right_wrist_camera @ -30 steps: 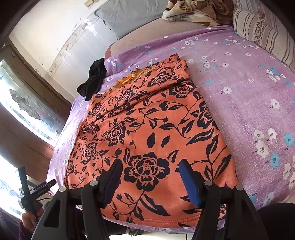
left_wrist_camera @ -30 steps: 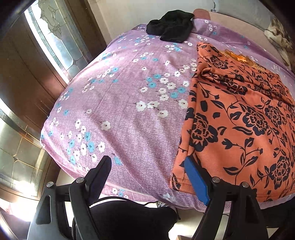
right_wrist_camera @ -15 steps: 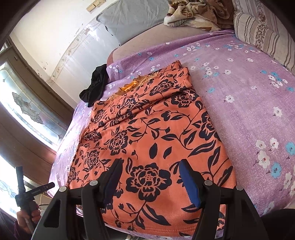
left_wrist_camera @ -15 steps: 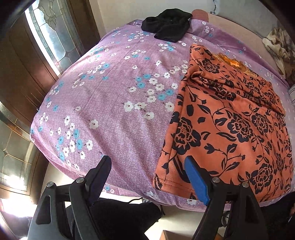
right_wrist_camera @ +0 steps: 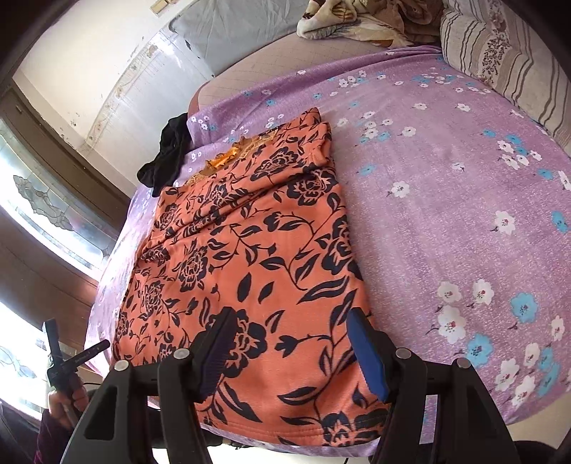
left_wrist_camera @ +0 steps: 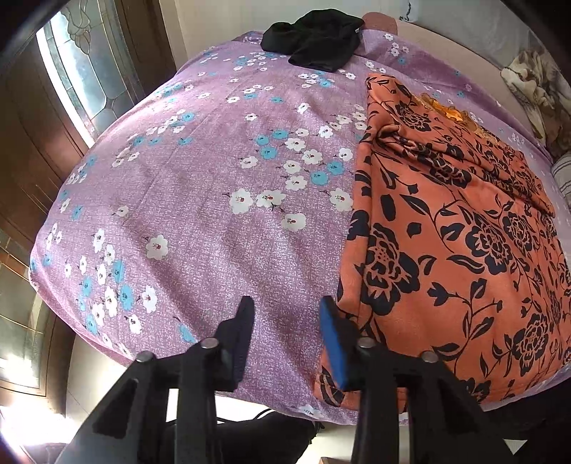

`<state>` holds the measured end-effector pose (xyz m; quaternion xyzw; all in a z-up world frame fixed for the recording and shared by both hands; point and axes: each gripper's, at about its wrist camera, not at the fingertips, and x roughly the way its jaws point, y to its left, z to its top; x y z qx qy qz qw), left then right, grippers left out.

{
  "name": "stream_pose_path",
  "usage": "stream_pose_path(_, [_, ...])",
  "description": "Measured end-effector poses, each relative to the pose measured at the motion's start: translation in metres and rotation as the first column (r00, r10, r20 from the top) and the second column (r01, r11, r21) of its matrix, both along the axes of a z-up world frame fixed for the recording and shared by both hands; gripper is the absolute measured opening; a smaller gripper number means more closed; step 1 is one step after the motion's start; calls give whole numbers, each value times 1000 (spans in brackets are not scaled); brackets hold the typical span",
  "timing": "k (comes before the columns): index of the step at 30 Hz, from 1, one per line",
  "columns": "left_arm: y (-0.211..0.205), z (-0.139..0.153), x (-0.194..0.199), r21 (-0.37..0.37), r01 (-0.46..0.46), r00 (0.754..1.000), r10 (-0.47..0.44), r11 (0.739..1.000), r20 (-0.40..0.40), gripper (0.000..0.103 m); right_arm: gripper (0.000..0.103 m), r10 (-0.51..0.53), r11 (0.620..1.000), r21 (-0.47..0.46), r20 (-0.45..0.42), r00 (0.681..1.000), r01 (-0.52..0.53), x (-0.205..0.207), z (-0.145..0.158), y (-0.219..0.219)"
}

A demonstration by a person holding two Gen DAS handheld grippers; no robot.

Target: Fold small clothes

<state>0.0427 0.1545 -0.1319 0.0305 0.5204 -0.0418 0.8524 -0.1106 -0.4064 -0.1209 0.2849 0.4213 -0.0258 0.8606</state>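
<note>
An orange garment with black flowers (left_wrist_camera: 456, 242) lies flat on the purple floral bed sheet (left_wrist_camera: 200, 200), its hem at the bed's near edge. It also fills the middle of the right wrist view (right_wrist_camera: 249, 257). My left gripper (left_wrist_camera: 285, 310) is open and empty, just left of the garment's near left corner; its jaws stand narrower than before. My right gripper (right_wrist_camera: 291, 323) is open and empty, low over the garment's near right part by the hem. The left gripper also shows in the right wrist view (right_wrist_camera: 75, 353), off the bed's left corner.
A black garment (left_wrist_camera: 314, 39) lies crumpled at the far edge of the bed. A striped pillow (right_wrist_camera: 506, 60) and a patterned blanket (right_wrist_camera: 360, 21) sit at the bed's head. A window and dark wood frame (left_wrist_camera: 82, 78) stand on the left.
My left gripper has moved in closer to the bed edge and its jaws have narrowed. My right gripper has come down a little nearer the garment's hem, jaws still wide.
</note>
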Motion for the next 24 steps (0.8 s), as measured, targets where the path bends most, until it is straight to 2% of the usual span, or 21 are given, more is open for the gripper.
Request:
stream_pose_path(5, [6, -4, 5, -64, -4, 1000, 5, 998, 14, 36, 68, -58, 996, 72, -22, 998, 60, -5, -23, -22])
stream_pose_path(8, [1, -4, 5, -90, 30, 999, -29, 995, 18, 51, 68, -64, 994, 93, -16, 998, 65, -1, -25, -25])
stream_pose_path(12, [-17, -3, 2, -151, 146, 989, -146, 978, 12, 52, 68, -52, 995, 87, 0, 999, 52, 5, -23, -19])
stream_pose_path(15, [-34, -10, 3, -120, 220, 975, -224, 968, -14, 51, 68, -58, 994, 91, -5, 998, 58, 6, -25, -18])
stream_pose_path(16, [-36, -14, 5, -139, 235, 970, -241, 962, -27, 51, 68, -61, 994, 92, -6, 998, 61, 5, -25, -18])
stream_pose_path(17, [-36, -17, 8, -177, 238, 967, -250, 955, -47, 48, 68, -61, 994, 93, -6, 998, 61, 5, -26, -19])
stream_pose_path(19, [-36, -14, 8, -210, 240, 966, -254, 948, -42, 33, 68, -61, 994, 90, -7, 998, 61, 3, -26, -18])
stream_pose_path(20, [-37, -13, 7, -234, 253, 961, -271, 939, -47, 17, 68, -61, 994, 86, -8, 998, 61, 2, -26, -18])
stream_pose_path(21, [-37, -13, 5, -249, 261, 957, -284, 933, -61, 12, 68, -61, 995, 81, -9, 998, 62, 1, -26, -17])
stream_pose_path(24, [-38, -17, 1, -227, 256, 955, -282, 940, -93, 12, 68, -55, 996, 67, -15, 998, 56, 0, -26, -16])
